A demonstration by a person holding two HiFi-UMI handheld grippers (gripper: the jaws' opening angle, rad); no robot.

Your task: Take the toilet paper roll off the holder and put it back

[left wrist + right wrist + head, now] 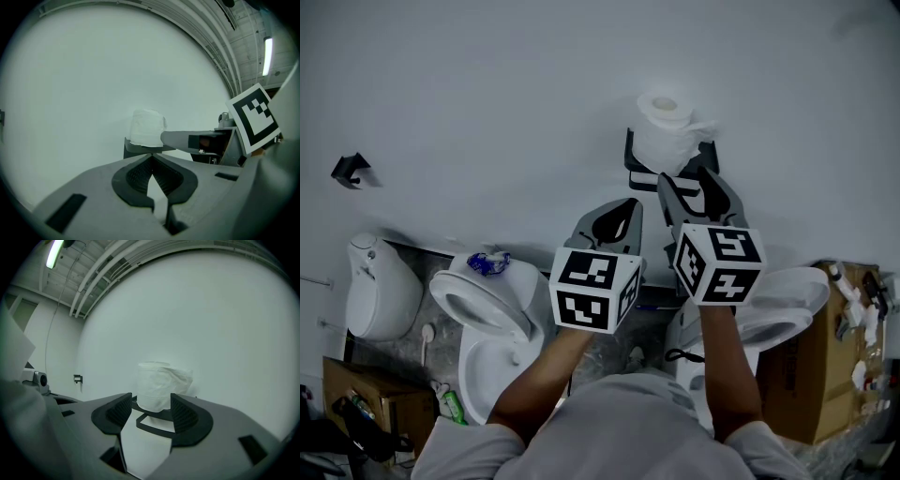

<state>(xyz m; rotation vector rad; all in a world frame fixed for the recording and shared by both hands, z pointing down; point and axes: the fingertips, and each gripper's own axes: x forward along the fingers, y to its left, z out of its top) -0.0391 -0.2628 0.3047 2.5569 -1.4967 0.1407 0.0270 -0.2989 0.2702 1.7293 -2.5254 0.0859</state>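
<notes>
A white toilet paper roll (664,129) stands upright on a black holder (632,156) fixed to the white wall. My right gripper (689,178) reaches up to it, jaws open, with the roll's (161,383) lower part just between and beyond the fingertips. The pads do not visibly press on it. The holder's black arm (151,428) shows under the roll. My left gripper (628,206) hangs lower and to the left, shut with nothing in it. In the left gripper view its tips (151,158) meet below the roll (146,126), and the right gripper's finger (187,139) crosses in from the right.
Below are two white toilets (487,309) (787,300), a blue object (487,262) on the left one, a white urinal-like fixture (380,291), and a cardboard box (844,366). A small black hook (352,169) sits on the wall far left.
</notes>
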